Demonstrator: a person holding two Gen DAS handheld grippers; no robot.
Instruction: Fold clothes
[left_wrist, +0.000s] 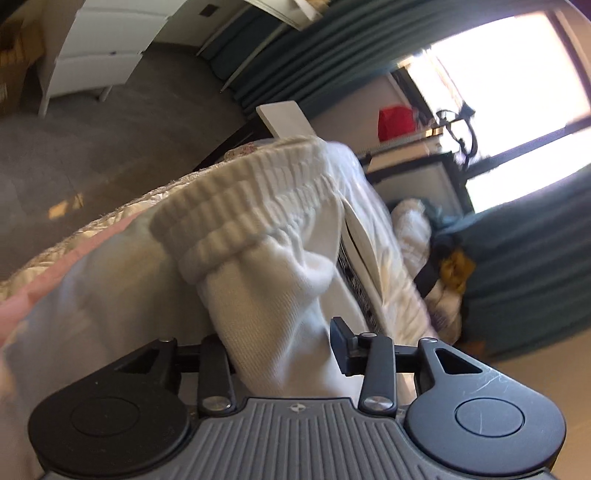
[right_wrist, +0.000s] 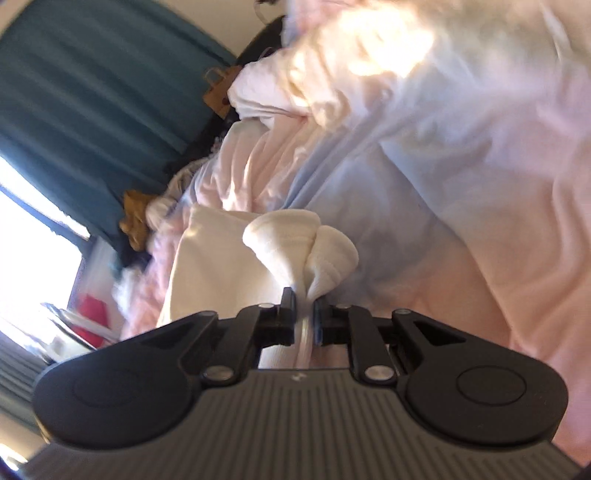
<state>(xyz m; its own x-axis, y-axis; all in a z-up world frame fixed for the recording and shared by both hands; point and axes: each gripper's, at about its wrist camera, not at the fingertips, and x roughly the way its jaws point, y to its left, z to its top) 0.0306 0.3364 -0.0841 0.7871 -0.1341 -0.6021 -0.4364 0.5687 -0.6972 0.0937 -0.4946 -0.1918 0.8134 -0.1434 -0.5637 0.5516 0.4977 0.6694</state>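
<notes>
Left wrist view: left gripper sits low centre of frame. A white garment runs between its jaws, which stand fairly wide with a thick roll of cloth filling the gap; the left-side finger is hidden behind the cloth, so I can't tell if it's truly clamped or just straddled. The ribbed waistband crosses mid-frame, lower left to upper right, above and ahead of the jaws. The garment hangs over the bed. A pile of other clothes sits at right, by the teal curtain.

Right wrist view: right gripper is at lower centre, jaws narrow and pinched on a bunched corner of the same white garment. A knot of fabric bulges just ahead of the tips, and the body of the cloth spreads left of the jaws over the pale sheet. Frame is blurred.

Key relation: both grippers are at the garment, which is off the bed at both grips, so neither is nearer. Its long axis seems to run between the two grips, waistband toward the left one. Fits either spreading it flat or carrying one end over for a fold; can't tell which.
</notes>
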